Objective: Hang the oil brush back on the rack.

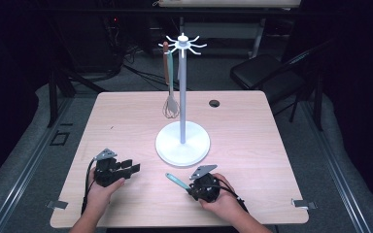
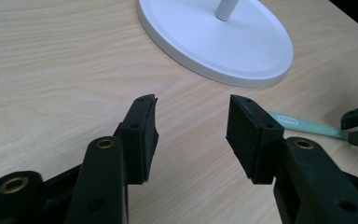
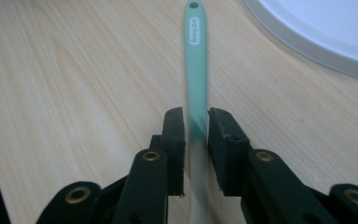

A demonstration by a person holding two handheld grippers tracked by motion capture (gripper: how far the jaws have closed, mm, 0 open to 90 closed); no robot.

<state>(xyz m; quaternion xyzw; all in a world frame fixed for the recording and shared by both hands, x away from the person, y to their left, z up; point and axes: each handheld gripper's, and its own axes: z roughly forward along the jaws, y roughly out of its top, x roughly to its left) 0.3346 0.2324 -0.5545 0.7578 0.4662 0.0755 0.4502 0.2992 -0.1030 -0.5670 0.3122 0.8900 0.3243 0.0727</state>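
The mint-green utensil handle (image 3: 196, 70) is slim and flat, with a small hanging hole at its far tip and a white label with lettering just below it. It lies low along the wooden bench (image 1: 252, 126), pointing away from the right tool (image 3: 196, 122), whose jaws close on its paler lower part. Its tip sits just beside the white stand base (image 1: 182, 143).

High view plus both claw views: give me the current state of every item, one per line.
Left claw: open, empty, just above the table.
Right claw: shut on the teal utensil.
Teal utensil: handle lying flat on the table, hang-hole end pointing away from the claw.
Whisk: hanging from the rack.
Rack: upright, other hooks free.
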